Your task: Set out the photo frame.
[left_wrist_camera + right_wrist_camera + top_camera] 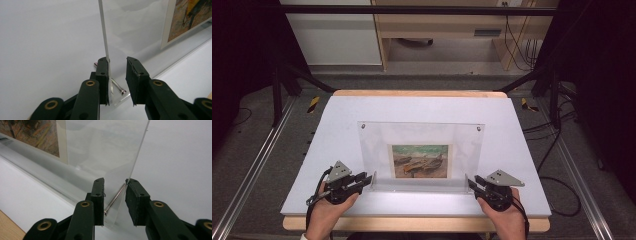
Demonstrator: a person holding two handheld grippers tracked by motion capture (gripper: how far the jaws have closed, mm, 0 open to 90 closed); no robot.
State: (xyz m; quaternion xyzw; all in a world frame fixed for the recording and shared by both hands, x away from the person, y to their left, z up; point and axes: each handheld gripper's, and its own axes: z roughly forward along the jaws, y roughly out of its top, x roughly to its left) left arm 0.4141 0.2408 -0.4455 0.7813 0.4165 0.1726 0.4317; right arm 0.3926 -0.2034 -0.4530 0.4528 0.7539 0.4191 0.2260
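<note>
My left fingers and right fingers straddle the acrylic frame corners, open; next, squeeze and lift.

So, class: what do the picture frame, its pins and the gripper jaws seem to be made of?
Picture frame: clear glossy plastic, probably acrylic; the table shows through it. Pins: shiny polished metal, likely steel. Left gripper and right gripper: matt black, probably hard plastic, with brass-coloured rivets.
</note>
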